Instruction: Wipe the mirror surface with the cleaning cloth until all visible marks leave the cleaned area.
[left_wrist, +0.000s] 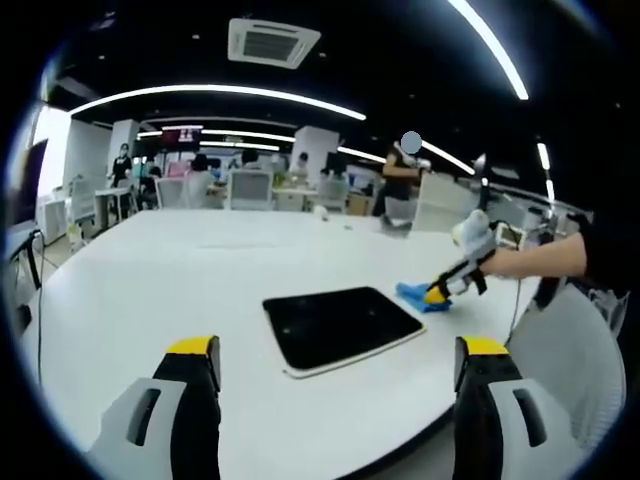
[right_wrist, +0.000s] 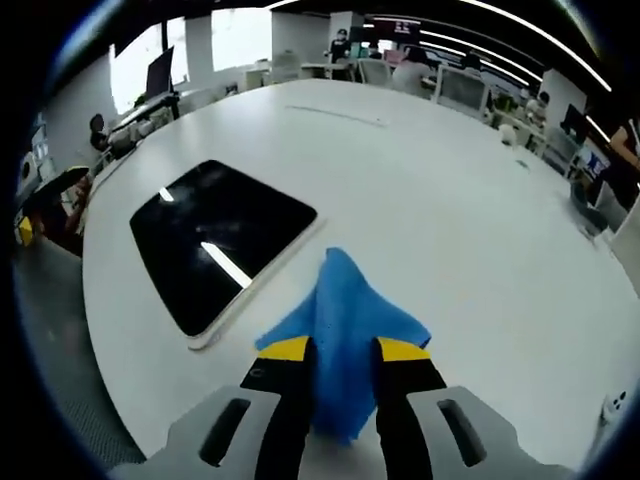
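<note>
A dark rectangular mirror (left_wrist: 340, 325) with a pale rim lies flat on the white table (left_wrist: 200, 270), ahead of my left gripper (left_wrist: 340, 362), whose yellow-tipped jaws stand wide apart with nothing between them. To the mirror's right, my right gripper (left_wrist: 440, 291) holds a blue cloth (left_wrist: 415, 295) down on the table. In the right gripper view, the right gripper (right_wrist: 343, 352) is shut on the blue cloth (right_wrist: 345, 315), which bunches between the jaws and spreads forward. The mirror (right_wrist: 215, 240) lies to the left of the cloth, reflecting ceiling lights.
The table's near edge (right_wrist: 110, 340) curves close beside the mirror. A white chair (left_wrist: 570, 350) stands at the right. Desks, monitors and people (left_wrist: 400, 180) fill the far office beyond the table.
</note>
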